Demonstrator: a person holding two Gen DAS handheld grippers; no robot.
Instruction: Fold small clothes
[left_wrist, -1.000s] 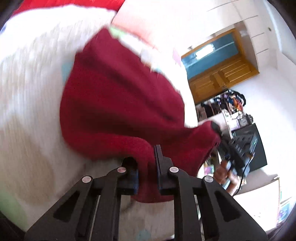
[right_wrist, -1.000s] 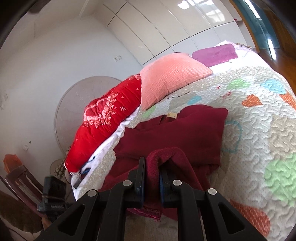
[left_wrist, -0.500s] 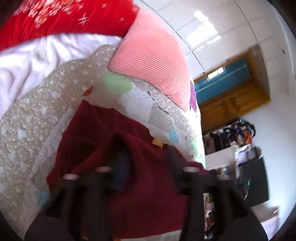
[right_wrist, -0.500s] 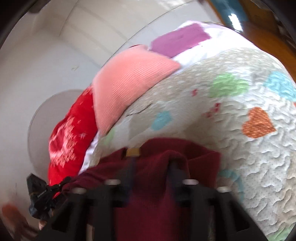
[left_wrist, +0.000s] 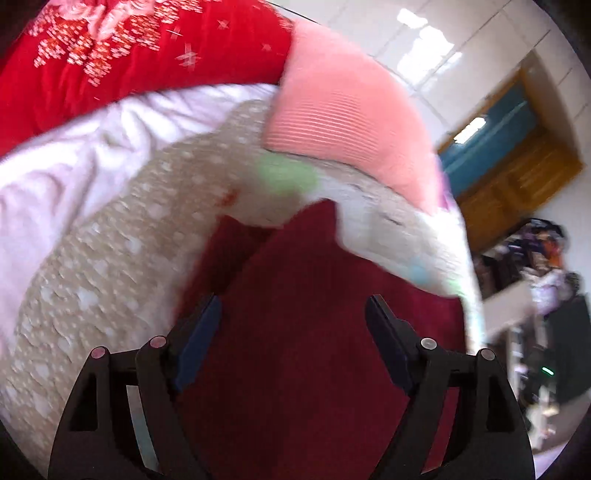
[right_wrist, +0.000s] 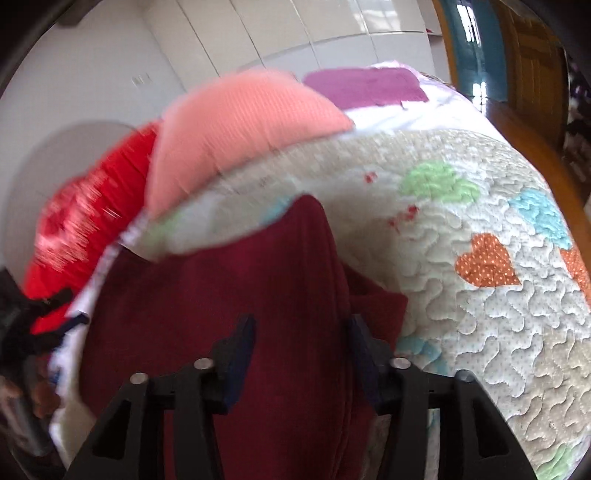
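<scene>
Left claw (left_wrist: 293, 325) just opened wide, right claw (right_wrist: 301, 341) part-closed, both unclamped over maroon garment (left_wrist: 306, 332) mid-quilt (right_wrist: 480, 332).

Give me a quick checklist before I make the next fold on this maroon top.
1. Left hand-held gripper released: ok. Its jaws have just opened wide over the maroon garment.
2. Right hand-held gripper grip: cannot tell. Its jaws have just been closing, with the garment between them.
3. Garment lying on quilt: ok.
4. Folded edges aligned: cannot tell. The picture is blurred, and a lower layer shows at the right.
5. Pink pillow clear of garment: ok.
</scene>
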